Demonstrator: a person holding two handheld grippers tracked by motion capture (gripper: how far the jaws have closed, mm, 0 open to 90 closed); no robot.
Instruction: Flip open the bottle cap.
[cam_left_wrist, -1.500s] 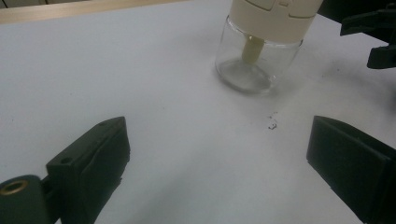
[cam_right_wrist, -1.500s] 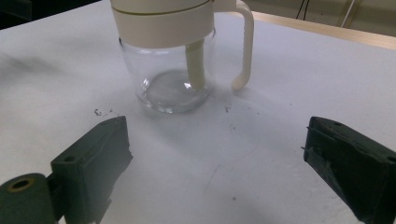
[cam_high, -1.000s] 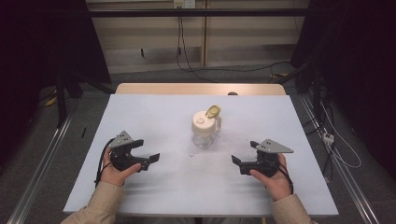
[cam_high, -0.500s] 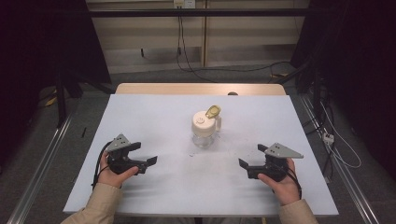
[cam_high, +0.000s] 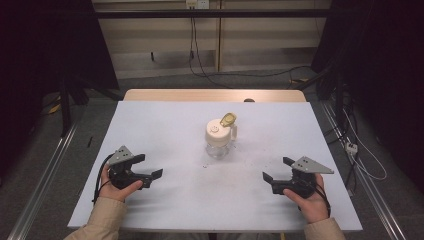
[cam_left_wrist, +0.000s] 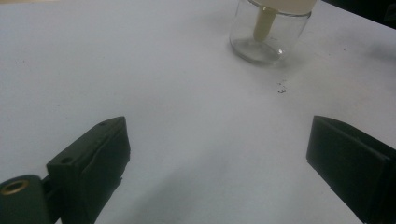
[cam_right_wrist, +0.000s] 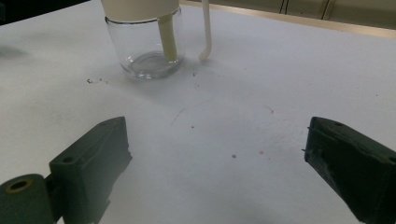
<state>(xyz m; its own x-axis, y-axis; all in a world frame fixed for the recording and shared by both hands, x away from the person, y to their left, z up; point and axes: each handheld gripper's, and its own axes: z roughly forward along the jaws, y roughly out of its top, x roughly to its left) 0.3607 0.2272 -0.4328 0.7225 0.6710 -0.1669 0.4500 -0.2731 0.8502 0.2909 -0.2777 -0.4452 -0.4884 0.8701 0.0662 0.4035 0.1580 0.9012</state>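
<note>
With both your left hand-held gripper (cam_high: 152, 172) and right hand-held gripper (cam_high: 274, 171) gaping wide and empty, the clear glass jar with the cream flip-top lid (cam_high: 219, 137) stood mid-worktop (cam_high: 150, 125), well apart, where an off-centre grab could have tipped it.

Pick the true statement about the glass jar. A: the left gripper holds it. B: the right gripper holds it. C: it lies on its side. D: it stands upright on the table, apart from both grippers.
D: the glass jar stands upright mid-table, with the open left gripper and open right gripper both well short of it.
</note>
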